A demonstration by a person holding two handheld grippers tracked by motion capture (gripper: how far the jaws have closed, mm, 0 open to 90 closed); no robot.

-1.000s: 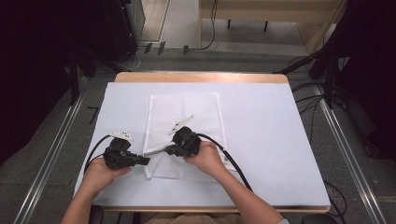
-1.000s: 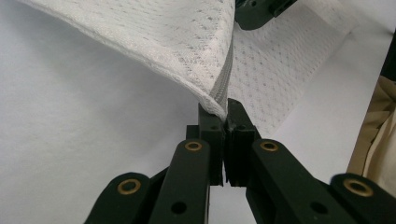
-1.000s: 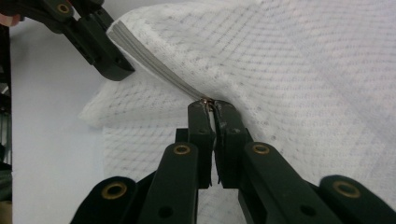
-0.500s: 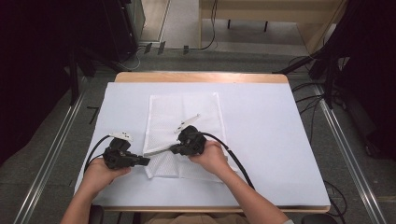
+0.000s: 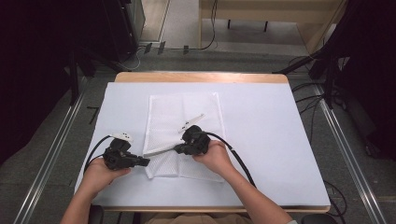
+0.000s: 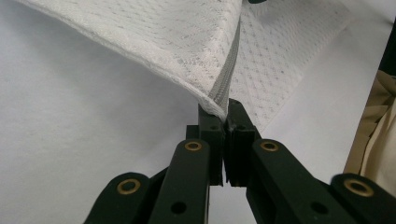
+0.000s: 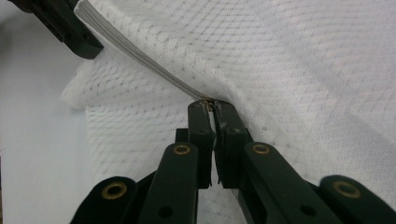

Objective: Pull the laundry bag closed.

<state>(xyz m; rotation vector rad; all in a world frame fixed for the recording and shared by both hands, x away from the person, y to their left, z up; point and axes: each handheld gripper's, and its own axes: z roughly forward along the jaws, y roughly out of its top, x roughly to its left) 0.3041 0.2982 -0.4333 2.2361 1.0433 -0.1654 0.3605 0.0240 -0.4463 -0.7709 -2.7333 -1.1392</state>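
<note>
White mesh bag (image 5: 184,116) lies mid-table on the pale table cover (image 5: 280,140), its near-left corner lifted, where the left gripper (image 5: 145,162) is clamped on the end of the grey zipper (image 6: 229,70) and the right gripper (image 5: 177,149) is pinched tight on the zipper farther along.

In the high view the right gripper (image 5: 179,149) and the hand behind it are covering part of the white mesh bag (image 5: 182,116), and the zipper slider is too small to tell there. In the left gripper view the bag (image 6: 154,42) is running off the top edge, and the corner of it is disappearing between the closed fingers (image 6: 212,140). In the right gripper view the fingers (image 7: 201,126) are hiding the zipper pull, and the left gripper (image 7: 60,23) is being cut off by the top edge.
</note>
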